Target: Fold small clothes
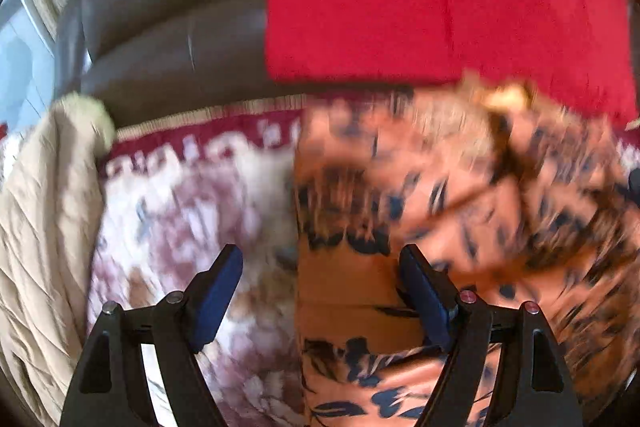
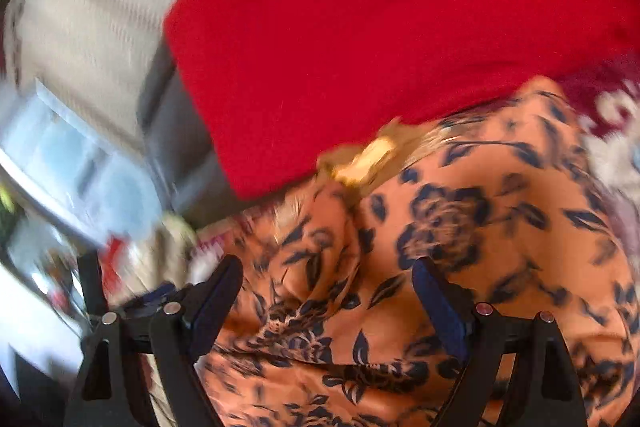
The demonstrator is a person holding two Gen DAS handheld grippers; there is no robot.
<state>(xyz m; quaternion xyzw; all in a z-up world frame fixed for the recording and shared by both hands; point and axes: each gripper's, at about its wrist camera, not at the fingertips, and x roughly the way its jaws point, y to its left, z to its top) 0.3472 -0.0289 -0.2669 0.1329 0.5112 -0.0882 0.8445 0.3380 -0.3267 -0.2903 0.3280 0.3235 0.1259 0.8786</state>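
Left wrist view: left tongs (image 1: 320,301) wide, nothing pinched; orange floral garment (image 1: 420,227) beneath and right of tips, straight left edge suggesting one fold made. Right tongs (image 2: 326,307) wide, empty, above rumpled cloth. Red fabric (image 2: 380,27) beyond. Folding likely unfinished.

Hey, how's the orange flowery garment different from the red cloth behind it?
The orange garment carries a dark blue flower and leaf print; the red cloth is plain. The orange garment lies rumpled with folds and creases on the patterned bedspread; the red cloth looks smooth and sits behind it. Both are soft fabric, and neither is gripped by any fingers.
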